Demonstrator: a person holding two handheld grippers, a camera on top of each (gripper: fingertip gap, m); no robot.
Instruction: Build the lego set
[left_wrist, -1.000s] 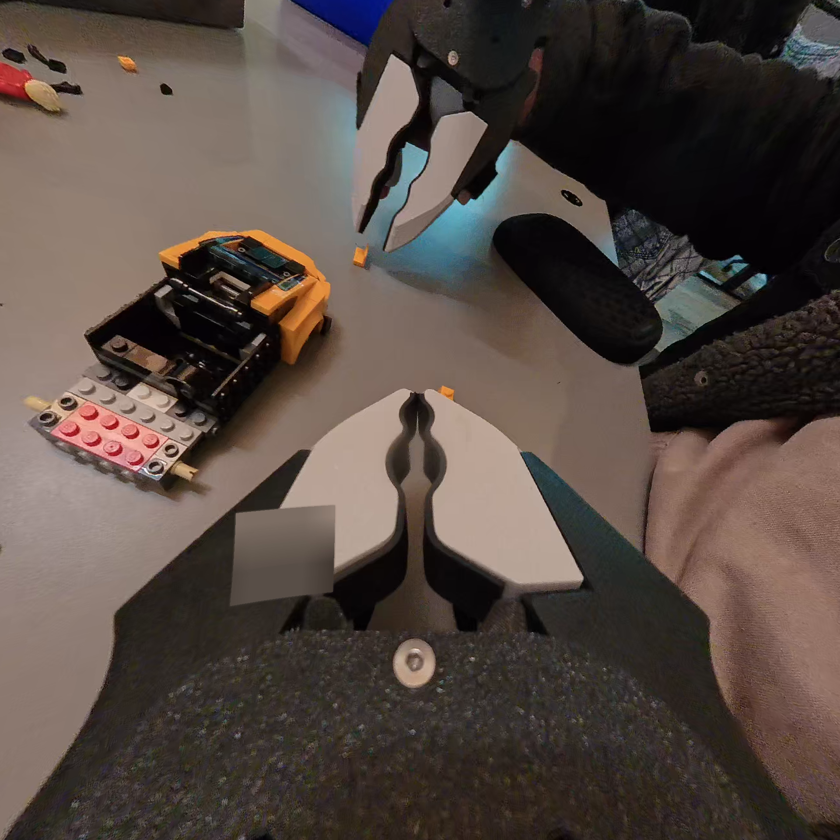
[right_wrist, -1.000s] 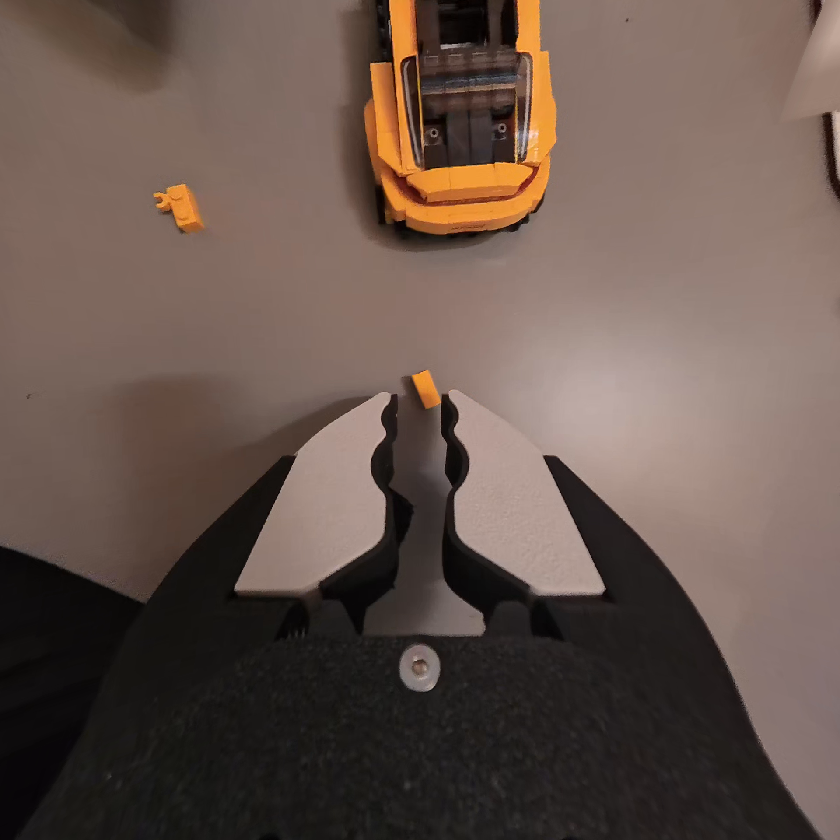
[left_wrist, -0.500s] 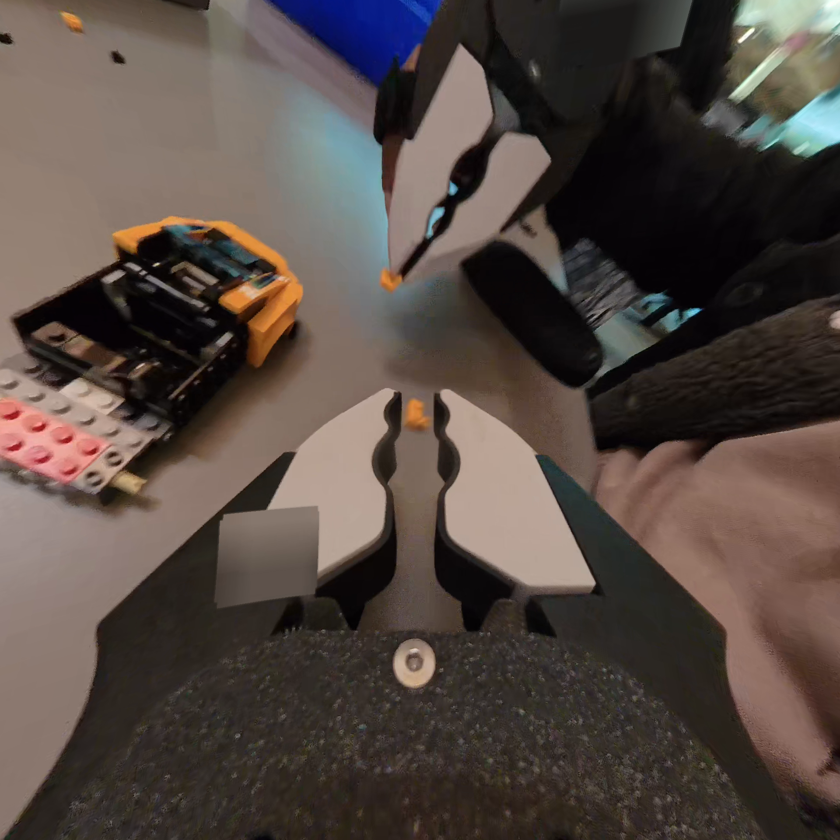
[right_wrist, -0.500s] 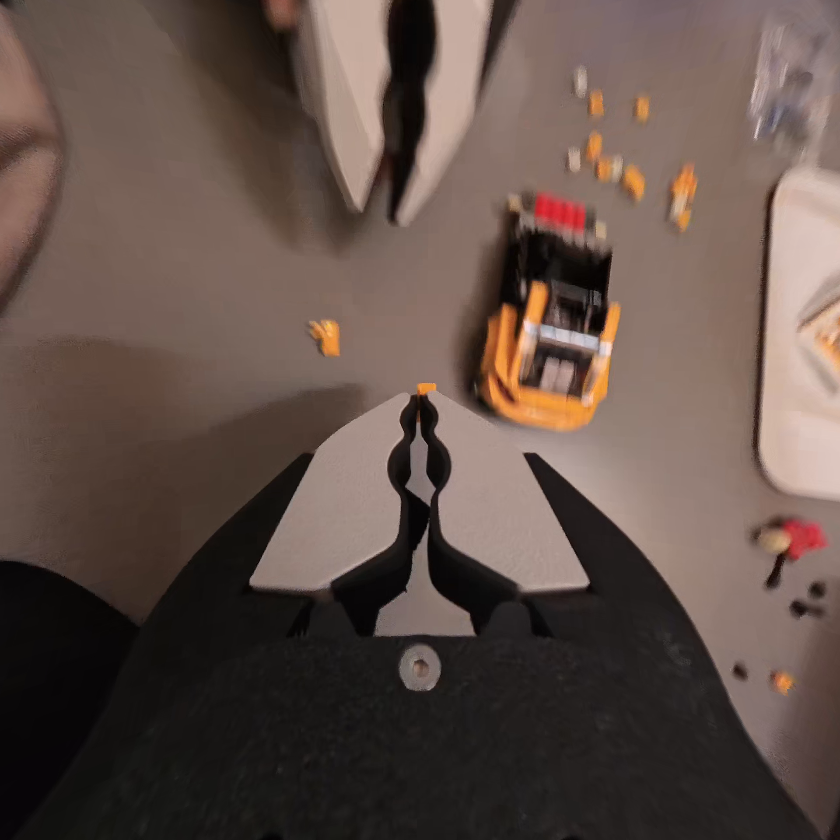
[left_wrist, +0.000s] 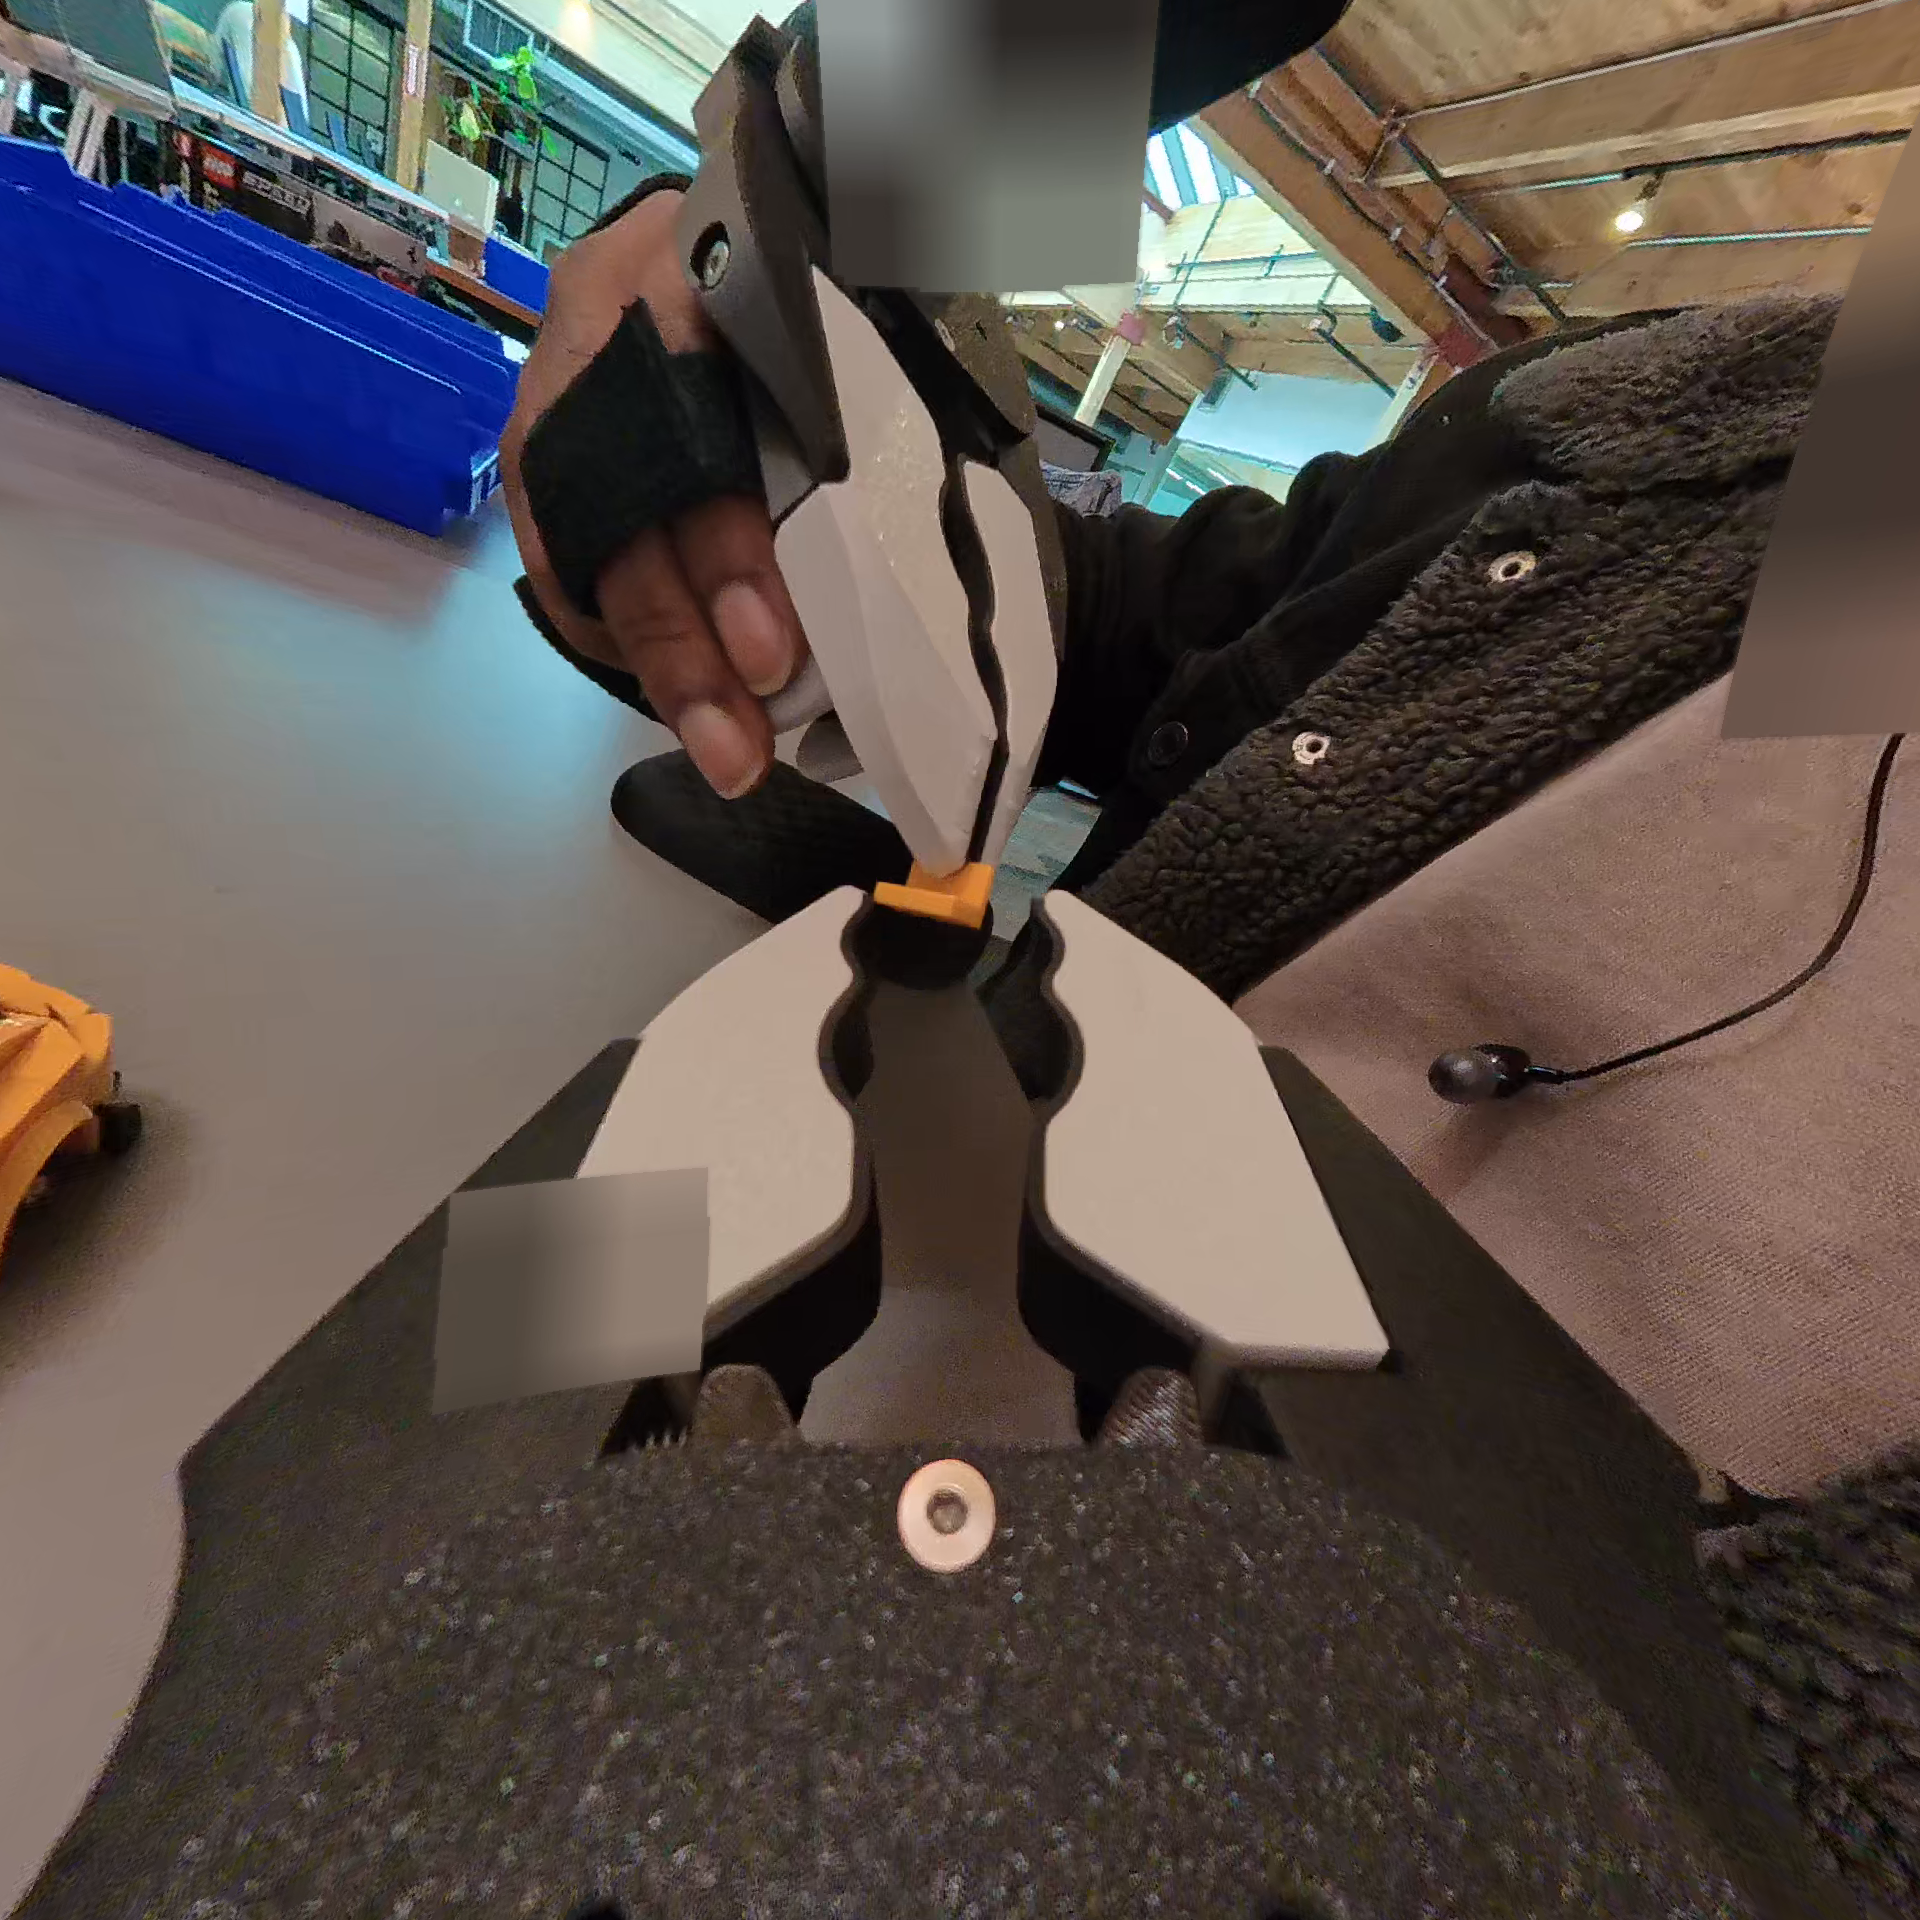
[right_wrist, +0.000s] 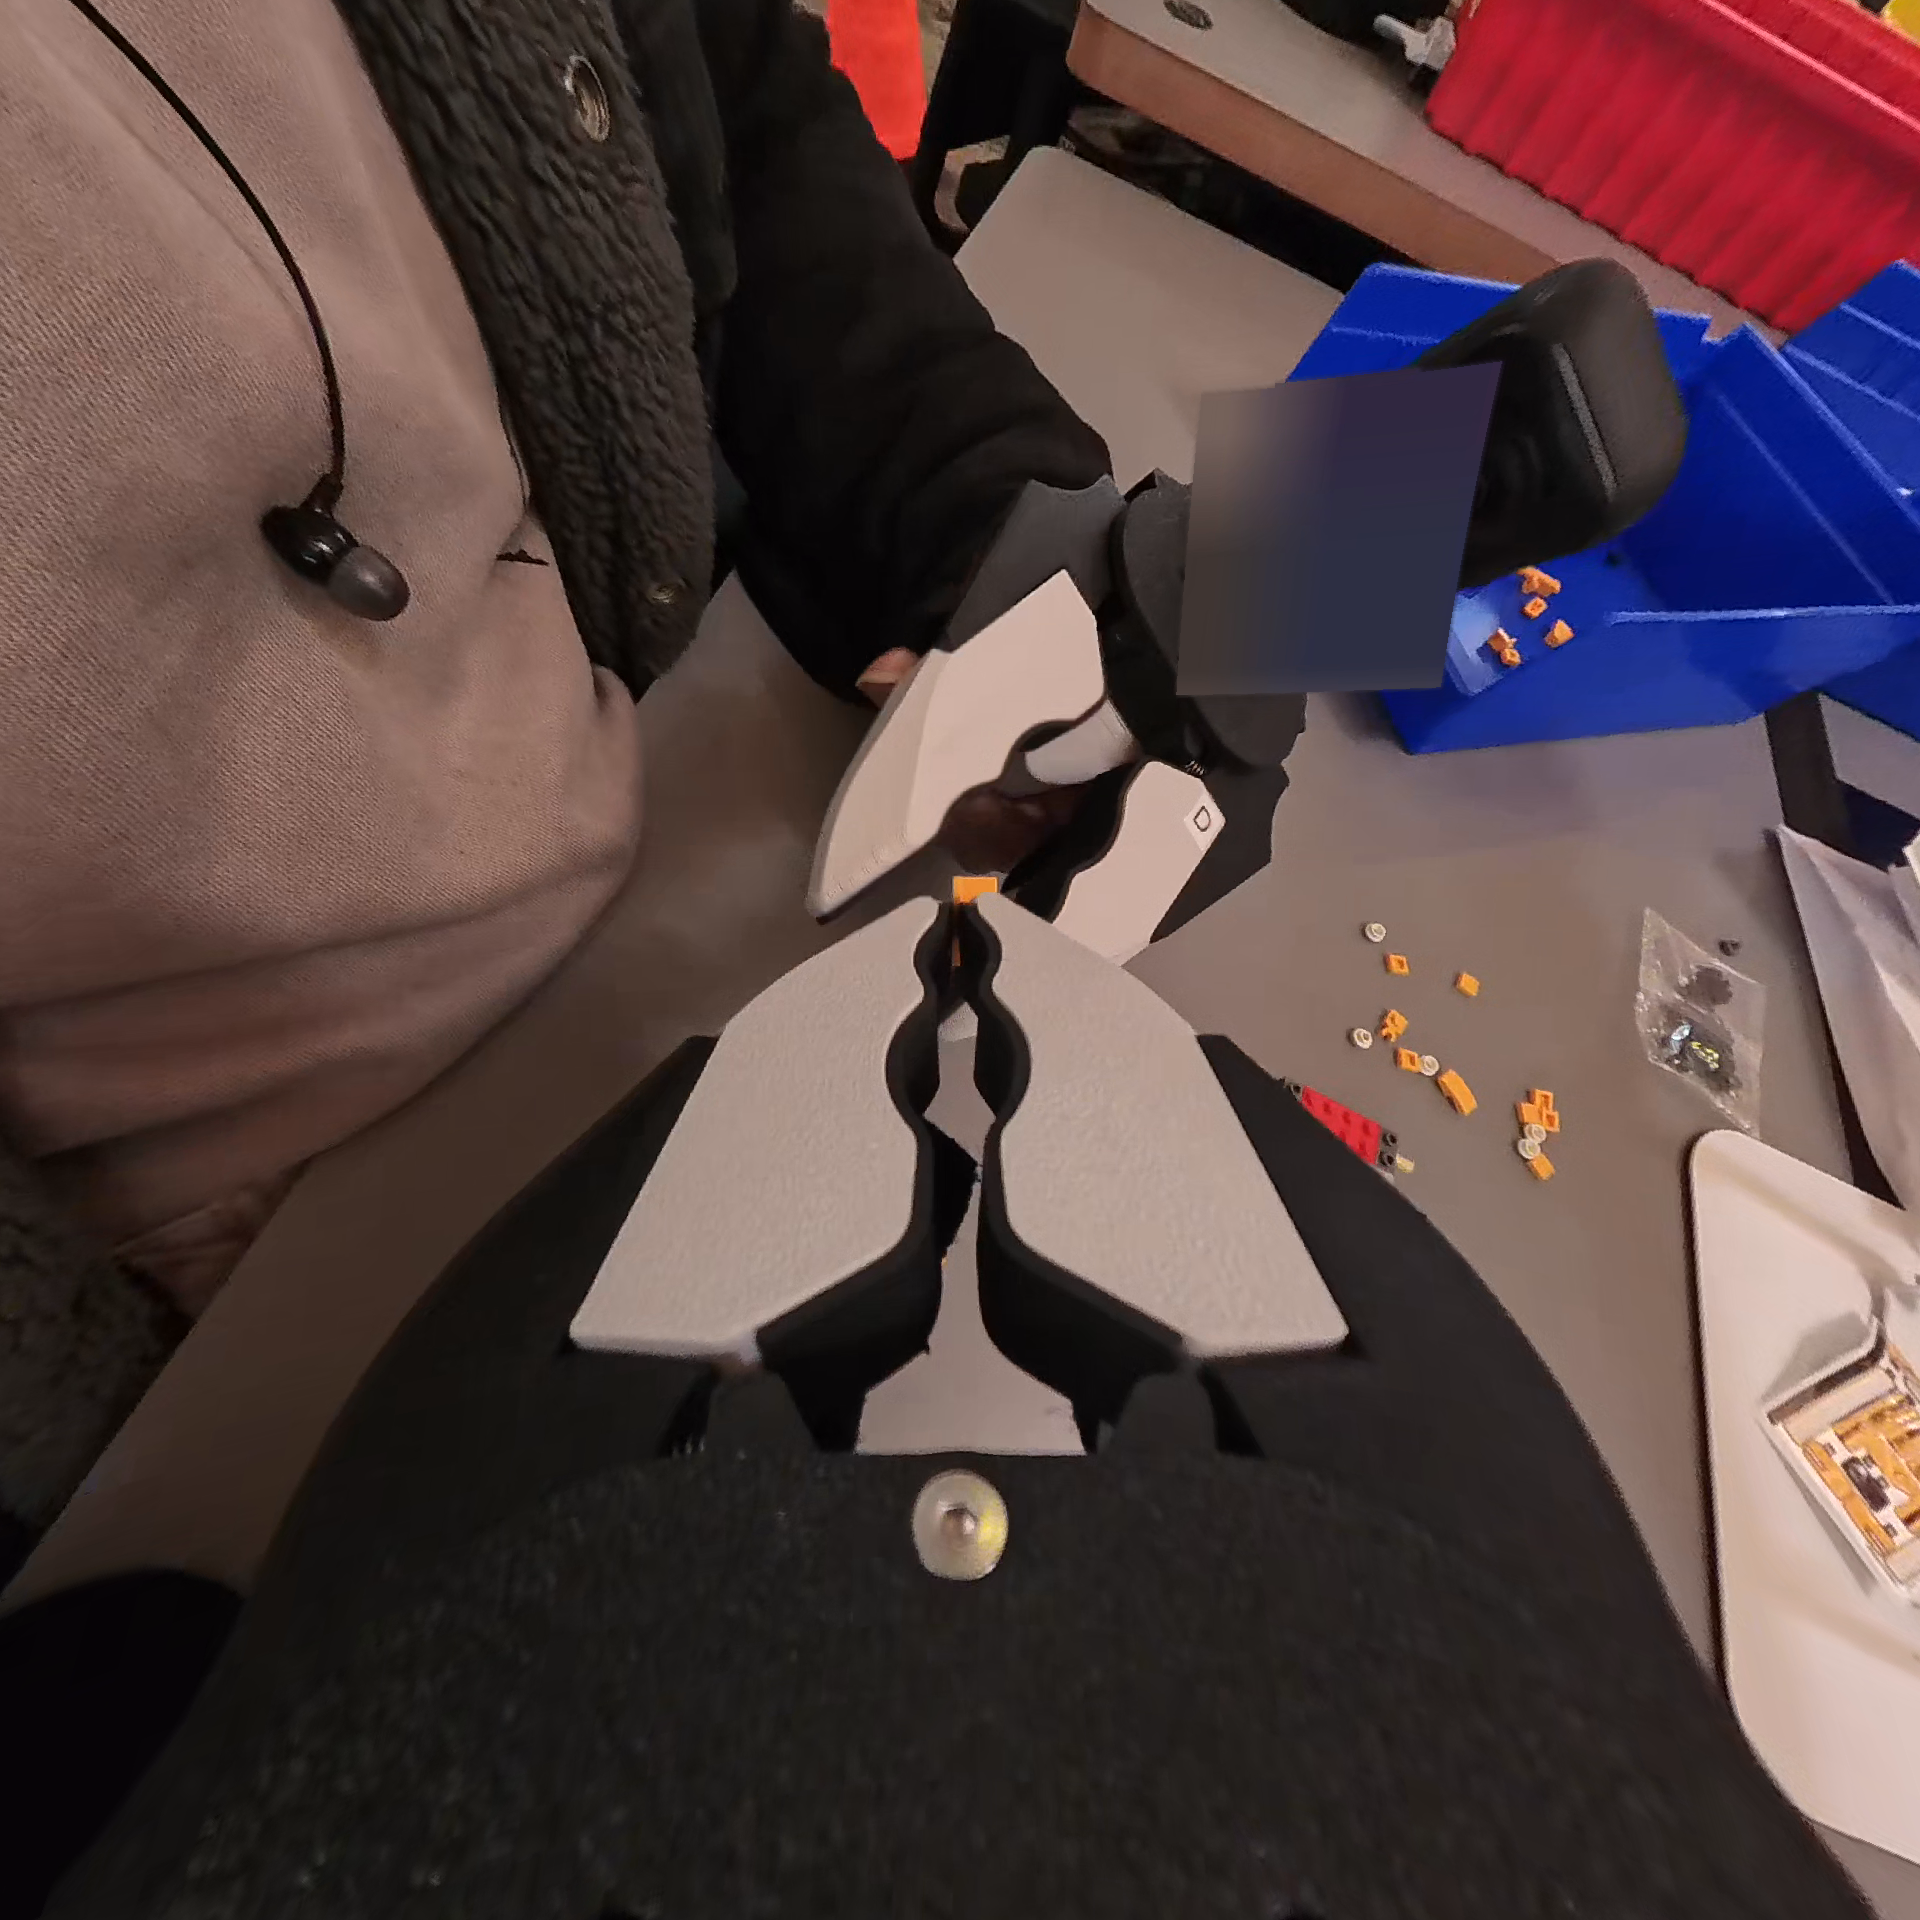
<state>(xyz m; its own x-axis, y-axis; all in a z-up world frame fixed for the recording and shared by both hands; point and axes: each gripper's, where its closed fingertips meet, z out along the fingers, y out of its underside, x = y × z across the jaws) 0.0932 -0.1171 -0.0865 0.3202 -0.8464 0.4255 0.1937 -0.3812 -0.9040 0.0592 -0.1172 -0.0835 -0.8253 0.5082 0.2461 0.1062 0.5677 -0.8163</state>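
My right gripper (right_wrist: 961, 916) is shut on a small orange lego piece (right_wrist: 974, 888) at its very tips. It also shows in the left wrist view (left_wrist: 971, 847), coming down from above with the same piece (left_wrist: 935, 896). My left gripper (left_wrist: 951, 914) is open and held up in the air, and the piece sits between its fingertips. In the right wrist view its fingers (right_wrist: 914, 769) stand either side of the piece. The orange lego car (left_wrist: 42, 1081) lies on the grey table at the far left; only its red plate end (right_wrist: 1340, 1122) shows in the right wrist view.
The person's torso and dark fleece sleeve (left_wrist: 1455, 675) are close behind both grippers. Blue bins (right_wrist: 1766, 623) stand at the back. Loose orange pieces (right_wrist: 1455, 1070), a plastic bag (right_wrist: 1694, 1018) and a white tray (right_wrist: 1787, 1299) with a booklet lie at the right. The tips of both grippers are at nearly the same place.
My right gripper shut on the small orange piece and lifted it off the table. My left gripper opened, rose and tilted up, and the two now meet in the air.
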